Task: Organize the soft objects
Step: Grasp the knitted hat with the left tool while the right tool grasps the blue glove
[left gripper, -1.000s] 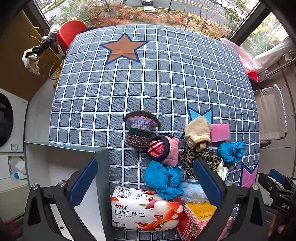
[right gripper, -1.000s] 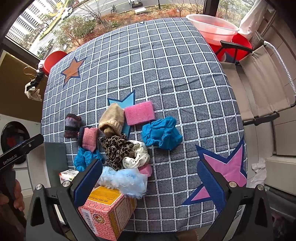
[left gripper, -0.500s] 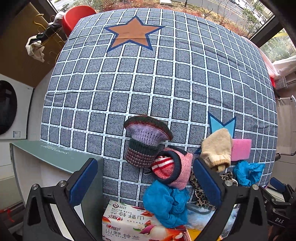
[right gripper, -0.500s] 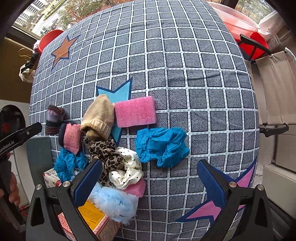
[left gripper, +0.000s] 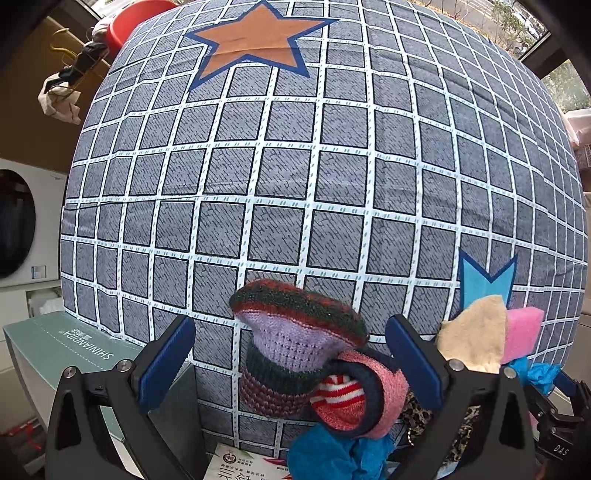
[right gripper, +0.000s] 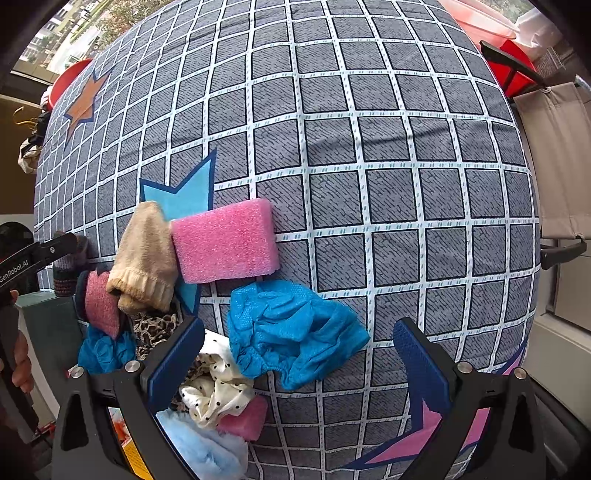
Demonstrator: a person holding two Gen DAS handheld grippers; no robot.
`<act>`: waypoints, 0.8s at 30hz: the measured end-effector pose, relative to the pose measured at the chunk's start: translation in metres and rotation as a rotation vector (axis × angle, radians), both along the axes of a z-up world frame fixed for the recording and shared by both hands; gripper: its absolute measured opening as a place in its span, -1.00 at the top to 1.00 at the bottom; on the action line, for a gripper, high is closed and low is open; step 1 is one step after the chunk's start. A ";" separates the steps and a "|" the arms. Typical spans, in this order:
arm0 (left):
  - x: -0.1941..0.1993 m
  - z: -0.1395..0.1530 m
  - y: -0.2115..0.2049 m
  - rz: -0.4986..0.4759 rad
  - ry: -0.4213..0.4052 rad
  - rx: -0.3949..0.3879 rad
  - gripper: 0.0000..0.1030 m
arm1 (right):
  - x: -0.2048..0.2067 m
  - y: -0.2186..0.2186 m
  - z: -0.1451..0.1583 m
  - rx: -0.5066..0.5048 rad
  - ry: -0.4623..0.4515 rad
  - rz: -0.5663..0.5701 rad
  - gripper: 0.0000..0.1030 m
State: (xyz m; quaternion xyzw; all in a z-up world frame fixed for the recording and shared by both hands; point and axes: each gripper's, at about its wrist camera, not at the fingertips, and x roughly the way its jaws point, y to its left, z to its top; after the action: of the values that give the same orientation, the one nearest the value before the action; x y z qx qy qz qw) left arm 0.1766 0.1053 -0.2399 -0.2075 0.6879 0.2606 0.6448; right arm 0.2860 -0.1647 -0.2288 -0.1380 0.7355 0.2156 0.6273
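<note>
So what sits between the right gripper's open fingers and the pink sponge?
In the right wrist view, the crumpled blue cloth lies between the right gripper and the pink sponge; nothing else intervenes.

Two pink sponges [right gripper: 225, 240] [right gripper: 245, 421], two blue crumpled cloths [right gripper: 295, 332] [right gripper: 105, 349] — three knitted socks [left gripper: 295, 347] [left gripper: 354, 395] [right gripper: 146, 258], one leopard cloth [right gripper: 155, 326], one polka-dot cloth [right gripper: 218, 391].

Setting reads to me as a home laundry balcony: front-loading washer door [left gripper: 14, 229] at left, checked bedsheet-style cover [left gripper: 332, 177] over the tabletop, red plastic basins [right gripper: 476, 22], folding chair [right gripper: 554, 166], street trees beyond the window.
</note>
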 end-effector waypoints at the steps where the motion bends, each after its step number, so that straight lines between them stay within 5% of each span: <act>1: 0.000 -0.003 0.001 0.001 0.008 0.003 -0.95 | 0.000 0.000 -0.002 -0.002 0.001 0.005 -1.00; 9: -0.009 -0.032 0.013 0.009 0.050 -0.052 -0.67 | 0.003 -0.001 -0.023 -0.047 0.018 0.026 -1.00; 20: -0.006 -0.061 -0.014 -0.013 0.054 -0.048 -0.66 | -0.005 0.011 -0.043 -0.064 0.011 0.044 -0.98; 24: -0.001 -0.047 -0.011 -0.009 0.028 -0.096 -0.21 | -0.017 0.019 -0.046 -0.091 -0.028 0.089 -0.59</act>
State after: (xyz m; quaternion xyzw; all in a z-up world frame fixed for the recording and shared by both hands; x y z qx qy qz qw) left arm 0.1758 0.0943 -0.2865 -0.2313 0.7094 0.2274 0.6257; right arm 0.2688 -0.1458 -0.2744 -0.2021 0.7287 0.2078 0.6205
